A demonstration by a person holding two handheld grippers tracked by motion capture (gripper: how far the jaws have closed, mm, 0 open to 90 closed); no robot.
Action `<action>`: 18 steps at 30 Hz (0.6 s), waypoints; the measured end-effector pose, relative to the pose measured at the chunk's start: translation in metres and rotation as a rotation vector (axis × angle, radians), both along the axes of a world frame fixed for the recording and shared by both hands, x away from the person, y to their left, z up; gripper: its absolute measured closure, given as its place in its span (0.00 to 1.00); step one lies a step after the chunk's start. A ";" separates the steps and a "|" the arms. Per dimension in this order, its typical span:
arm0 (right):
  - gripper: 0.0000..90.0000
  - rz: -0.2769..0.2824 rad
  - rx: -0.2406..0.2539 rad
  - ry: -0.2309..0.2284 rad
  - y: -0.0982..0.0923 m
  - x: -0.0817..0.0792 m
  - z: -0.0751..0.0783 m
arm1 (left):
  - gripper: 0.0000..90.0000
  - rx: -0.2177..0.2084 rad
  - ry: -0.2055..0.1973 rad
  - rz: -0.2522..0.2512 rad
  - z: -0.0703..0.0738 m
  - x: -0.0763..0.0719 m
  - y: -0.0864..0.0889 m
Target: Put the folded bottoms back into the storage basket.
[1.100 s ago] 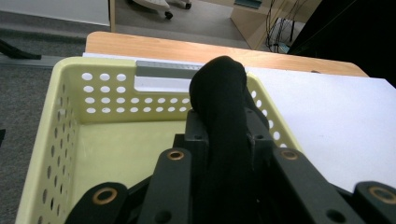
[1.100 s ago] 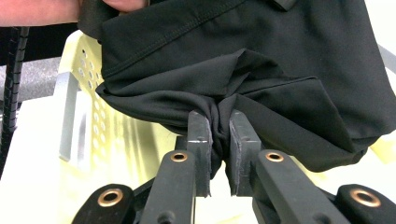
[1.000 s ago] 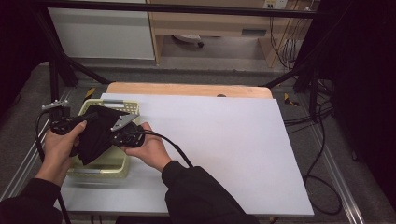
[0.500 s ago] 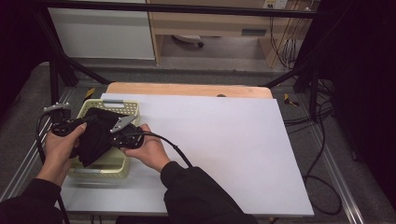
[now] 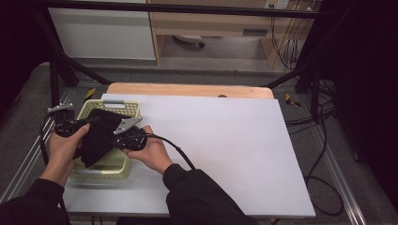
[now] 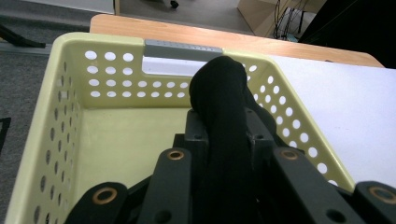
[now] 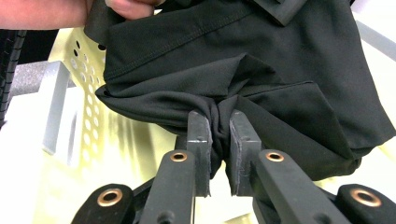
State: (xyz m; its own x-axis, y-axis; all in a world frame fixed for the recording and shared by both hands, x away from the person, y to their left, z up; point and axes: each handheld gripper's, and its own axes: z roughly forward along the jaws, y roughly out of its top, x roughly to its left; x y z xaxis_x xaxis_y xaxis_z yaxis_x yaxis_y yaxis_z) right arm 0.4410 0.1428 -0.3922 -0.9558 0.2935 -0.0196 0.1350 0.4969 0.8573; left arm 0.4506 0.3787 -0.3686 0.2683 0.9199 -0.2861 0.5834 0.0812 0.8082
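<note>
Black cloth (image 5: 98,136) pinched by both fingers (image 7: 201,135)

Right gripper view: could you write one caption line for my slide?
Right gripper shut on a bunched fold of black cloth above the yellow basket.

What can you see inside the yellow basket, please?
Above the yellow basket, both grippers pinch a black cloth; the floor seen beside it is bare. The part under the cloth is covered.

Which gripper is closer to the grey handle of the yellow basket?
Left. The left gripper holds the black cloth just short of the grey handle; the right gripper grips the cloth nearer the basket's middle.
</note>
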 end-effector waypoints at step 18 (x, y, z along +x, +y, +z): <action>0.82 -0.002 -0.022 0.001 -0.003 0.001 -0.002 | 0.71 0.036 -0.036 0.054 -0.015 0.009 -0.009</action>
State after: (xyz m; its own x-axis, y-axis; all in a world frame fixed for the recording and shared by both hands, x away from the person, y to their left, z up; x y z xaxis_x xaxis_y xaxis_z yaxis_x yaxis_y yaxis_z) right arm 0.4419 0.1401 -0.3945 -0.9551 0.2952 -0.0254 0.1367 0.5151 0.8462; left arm 0.4598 0.3702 -0.3833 0.2271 0.9429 -0.2436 0.5493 0.0825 0.8315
